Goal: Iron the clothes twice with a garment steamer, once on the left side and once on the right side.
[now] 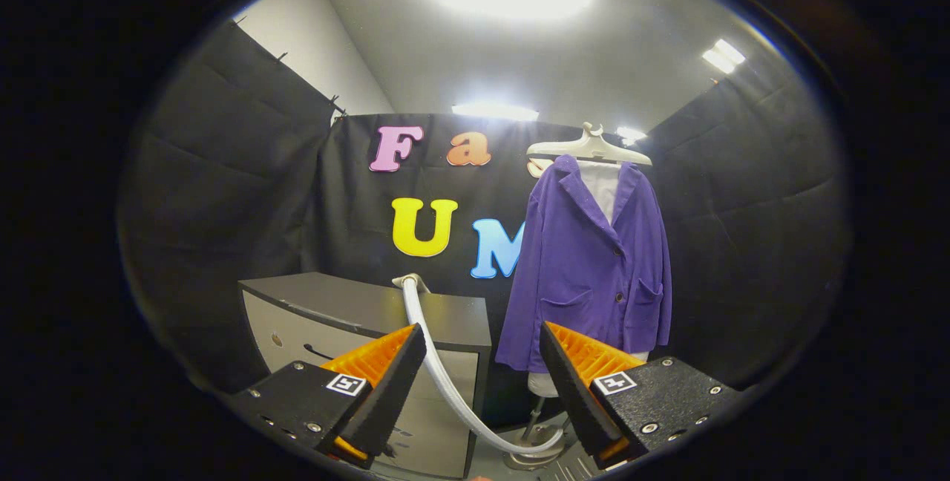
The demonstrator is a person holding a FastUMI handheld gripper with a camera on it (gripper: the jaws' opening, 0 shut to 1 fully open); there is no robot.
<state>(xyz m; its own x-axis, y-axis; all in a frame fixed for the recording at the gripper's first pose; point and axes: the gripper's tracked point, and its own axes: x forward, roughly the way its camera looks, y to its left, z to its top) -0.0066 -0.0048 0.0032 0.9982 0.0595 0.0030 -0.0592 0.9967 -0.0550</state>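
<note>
A purple jacket [590, 273] hangs on a white hanger [588, 148] over a white mannequin stand, beyond my fingers and a little to the right. The garment steamer's head [410, 282] rests on the far edge of a grey cabinet [371, 310]. Its white hose [445, 381] curves down between my fingers toward the stand's base [536, 451]. My gripper [482, 351] is open, with nothing held; only the hose passes behind the gap, well ahead.
The grey cabinet stands just ahead of my left finger, with drawers on its front. Black cloth walls close the booth at the back and on both sides. The mannequin's round base sits on the floor below the jacket.
</note>
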